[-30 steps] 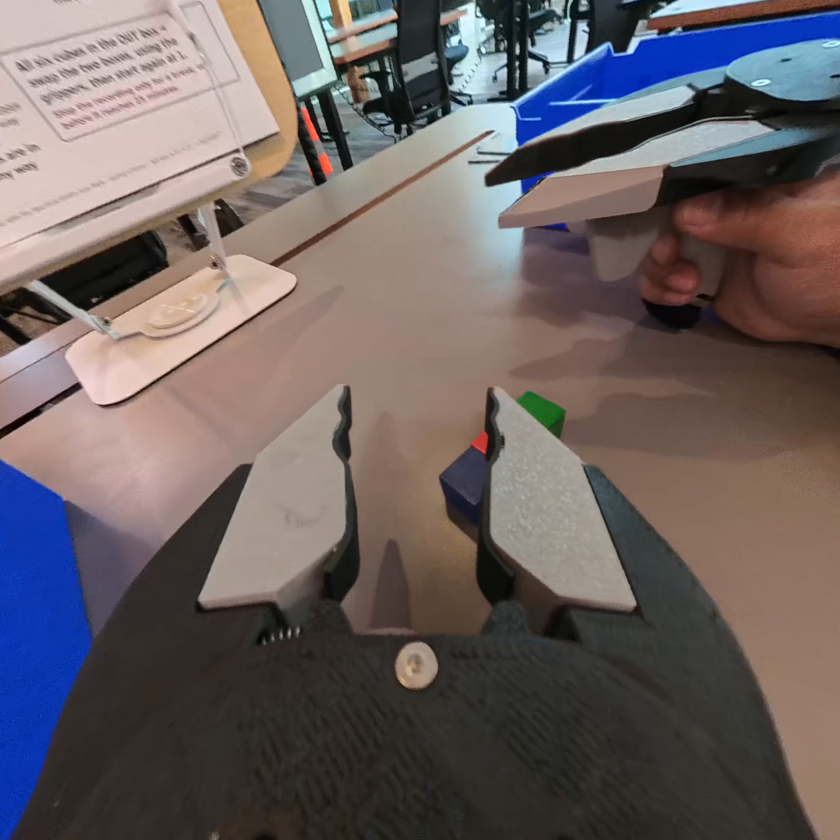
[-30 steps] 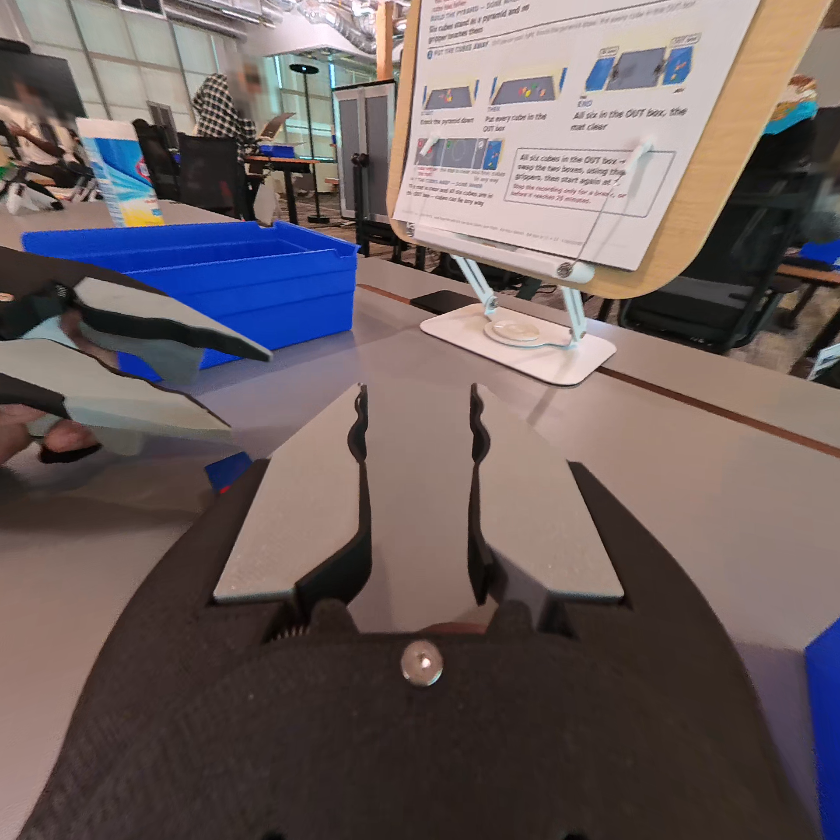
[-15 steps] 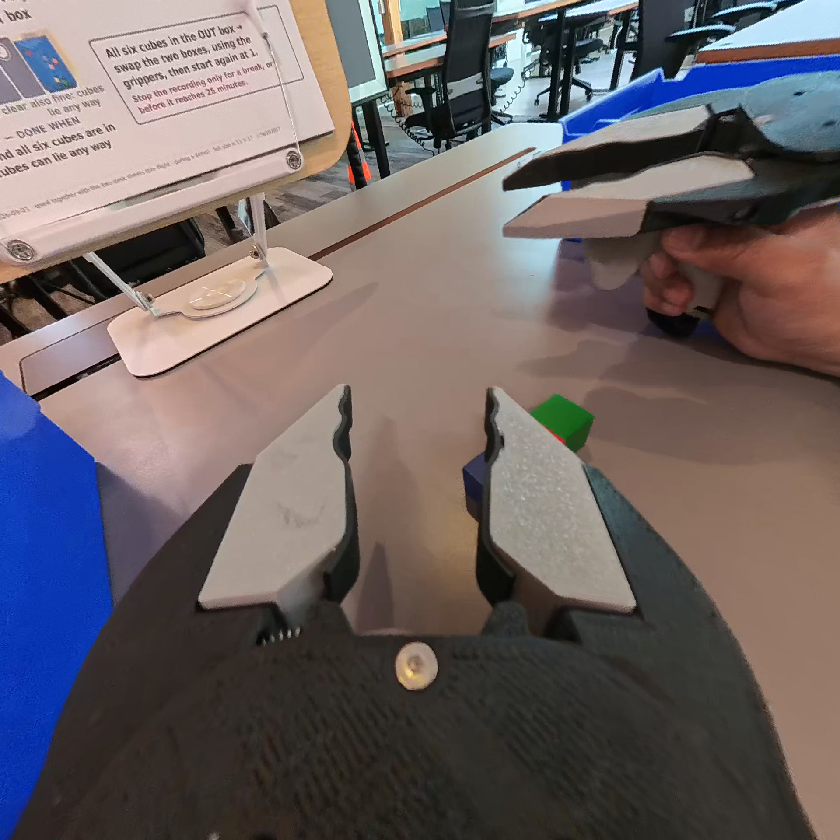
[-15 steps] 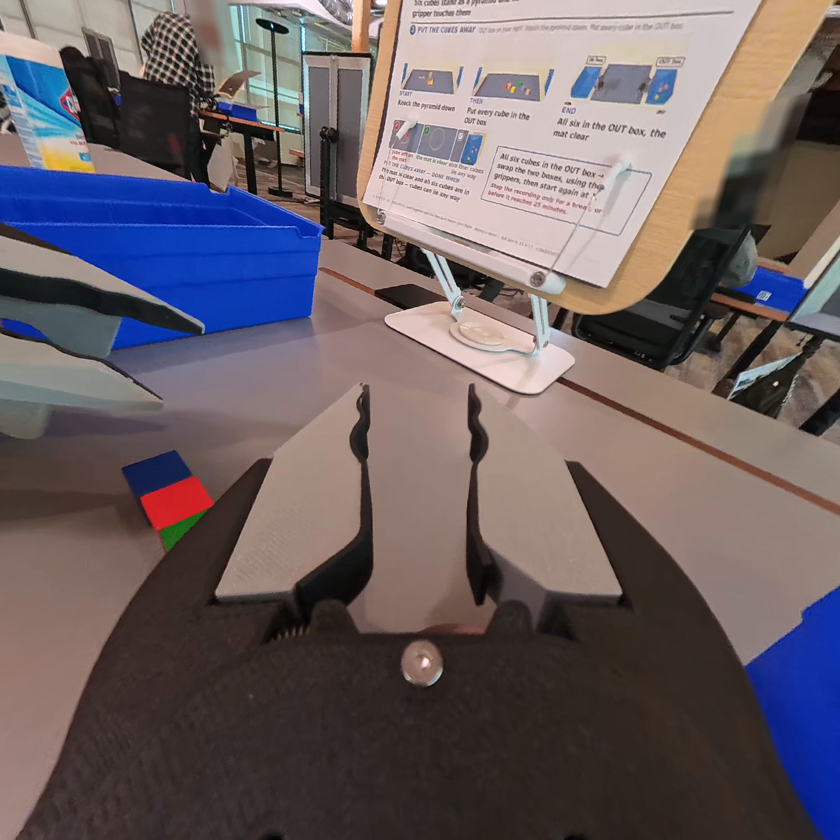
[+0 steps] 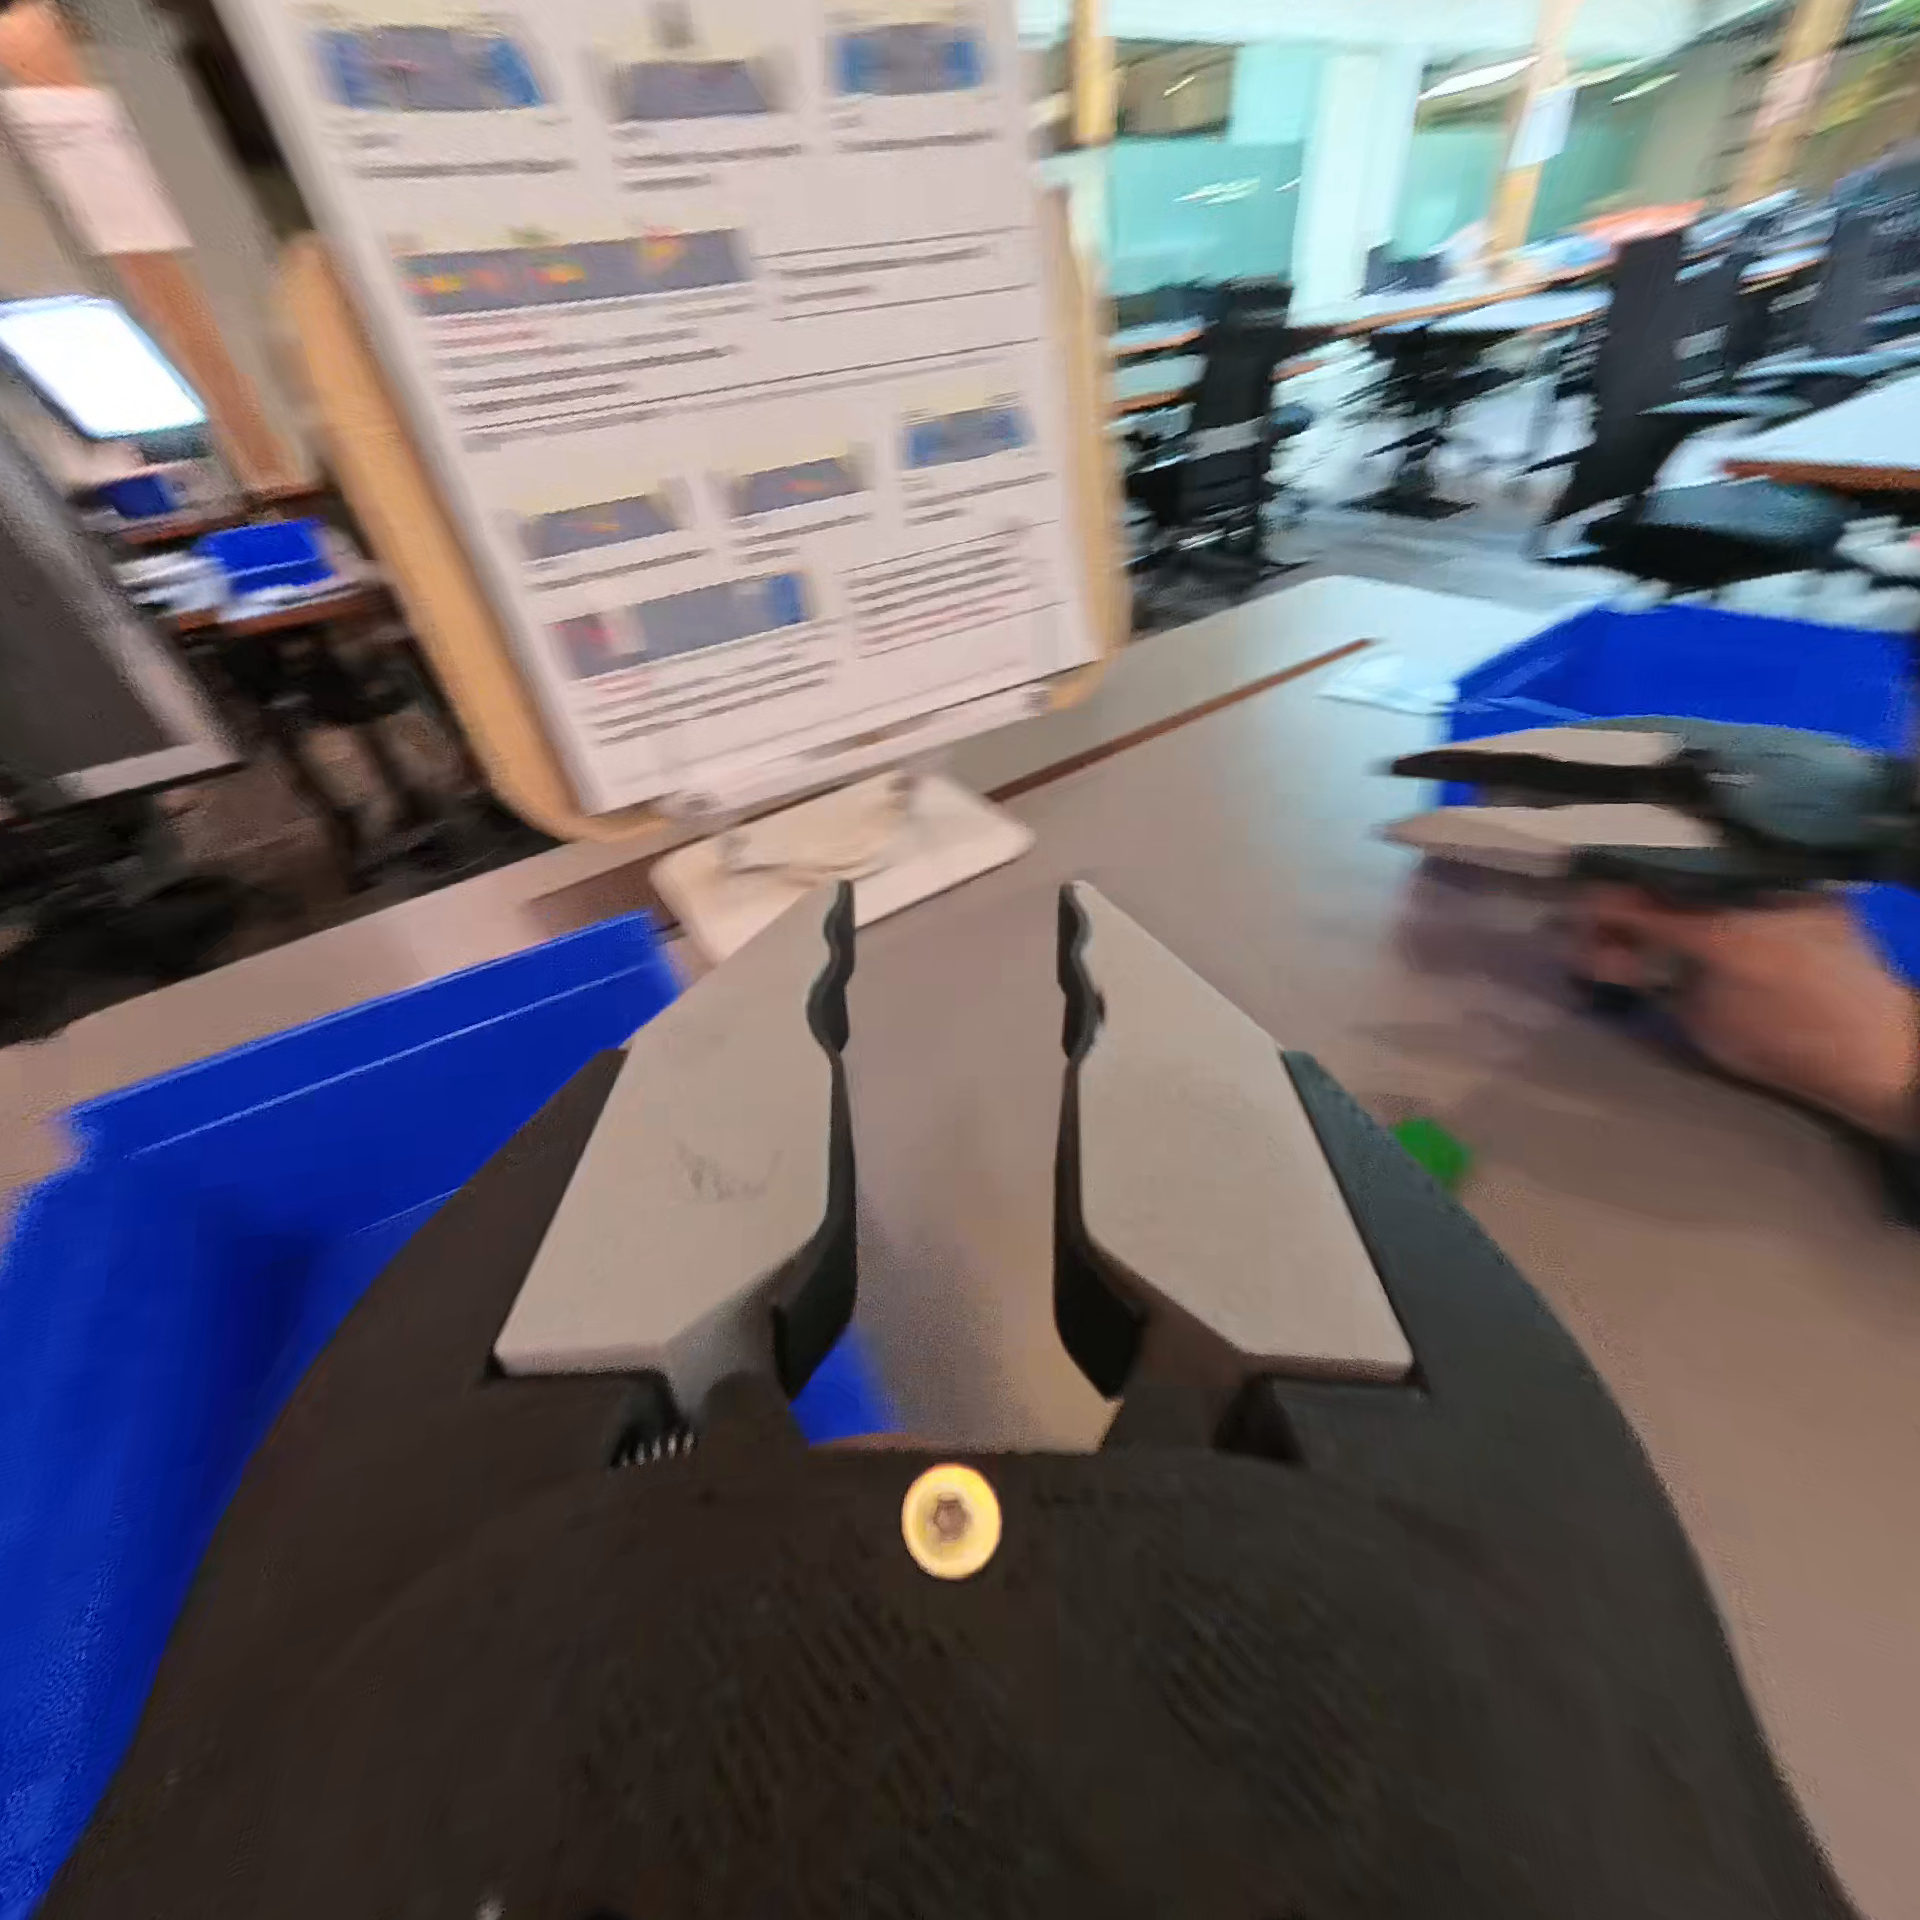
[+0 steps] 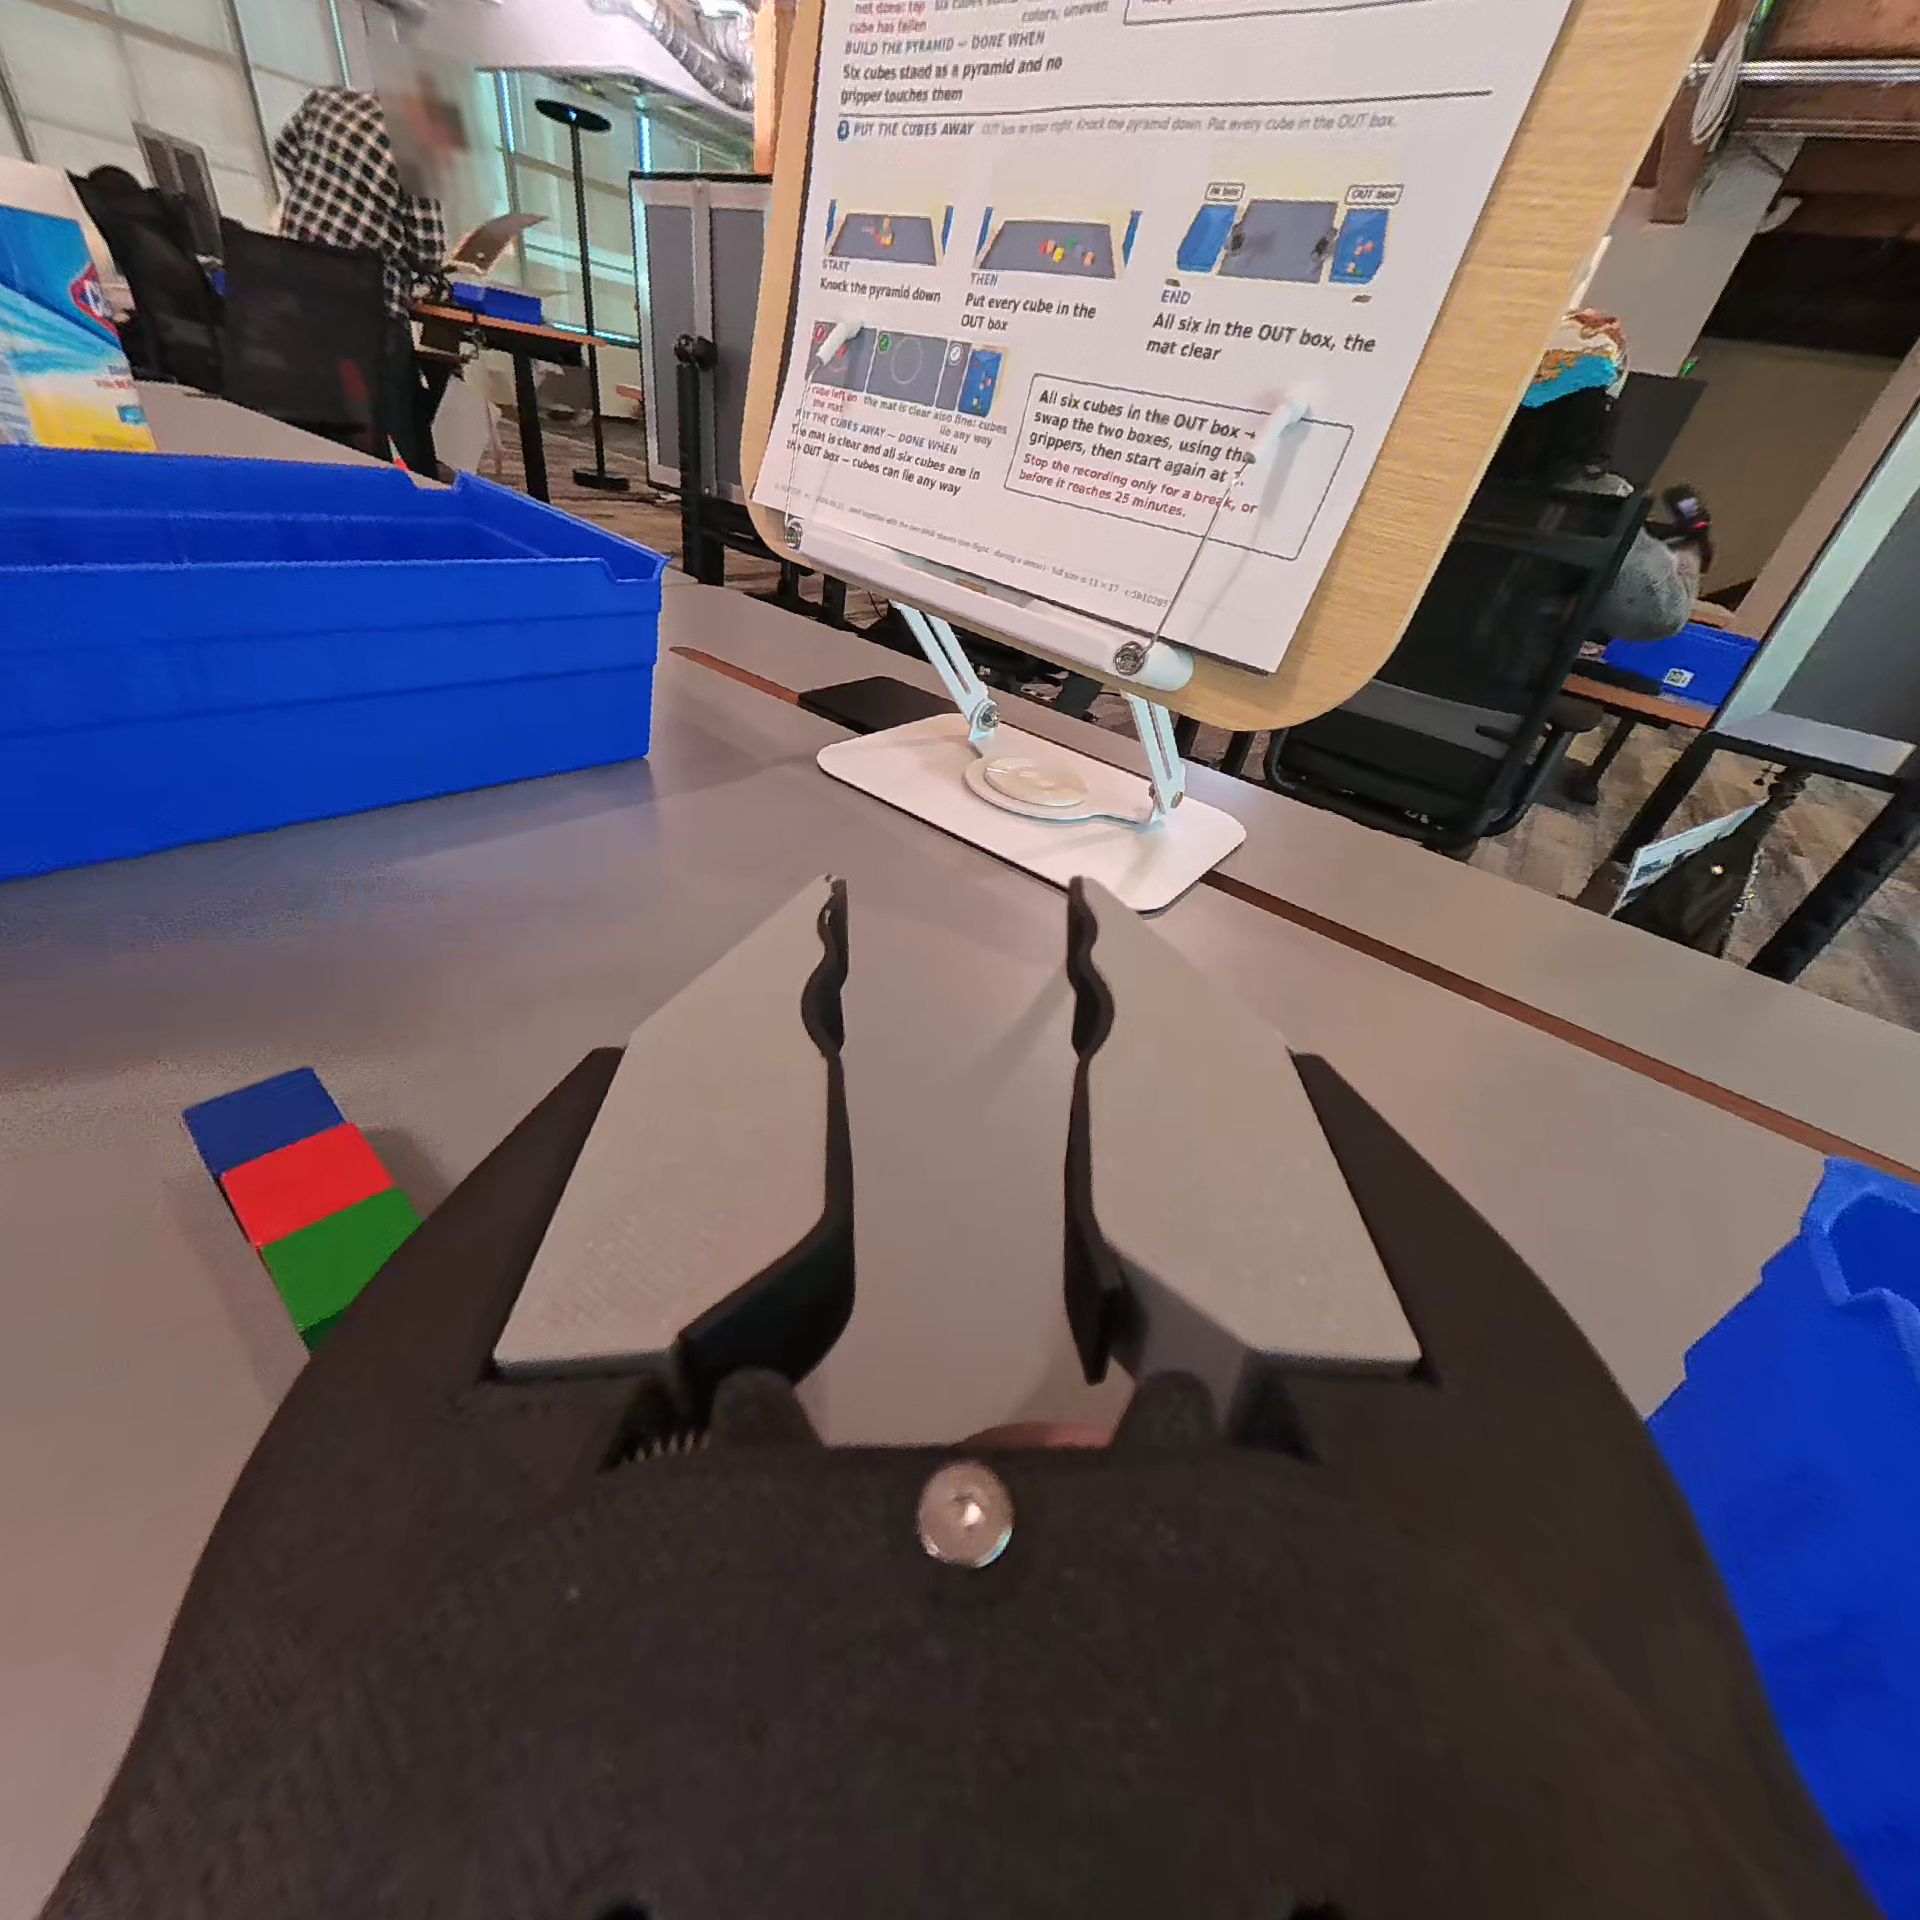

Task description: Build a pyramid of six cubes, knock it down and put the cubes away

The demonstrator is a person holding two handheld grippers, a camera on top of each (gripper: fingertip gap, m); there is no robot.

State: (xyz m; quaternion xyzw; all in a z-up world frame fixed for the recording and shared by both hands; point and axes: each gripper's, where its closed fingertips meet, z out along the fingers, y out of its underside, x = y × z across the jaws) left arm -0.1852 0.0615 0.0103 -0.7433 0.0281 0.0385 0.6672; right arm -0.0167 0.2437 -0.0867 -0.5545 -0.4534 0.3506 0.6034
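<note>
on the left side of the desk (image 6: 436,935) sits a big blue box (image 6: 312,665), right by the left edge. three cubes lie on the desk in a row, touching each other: a blue cube (image 6: 265,1117), then a red cube (image 6: 307,1179), then a green cube (image 6: 338,1252). they are near the middle of the desk, just left of the right gripper (image 6: 951,904). its two fingers are a little way apart and hold nothing. the left gripper (image 5: 954,914) is the same, fingers a little apart and empty, over the edge of the blue box. at the back edge stands a paper sign on a white stand (image 6: 1039,800). another blue box (image 6: 1829,1455) is at the right edge.
</note>
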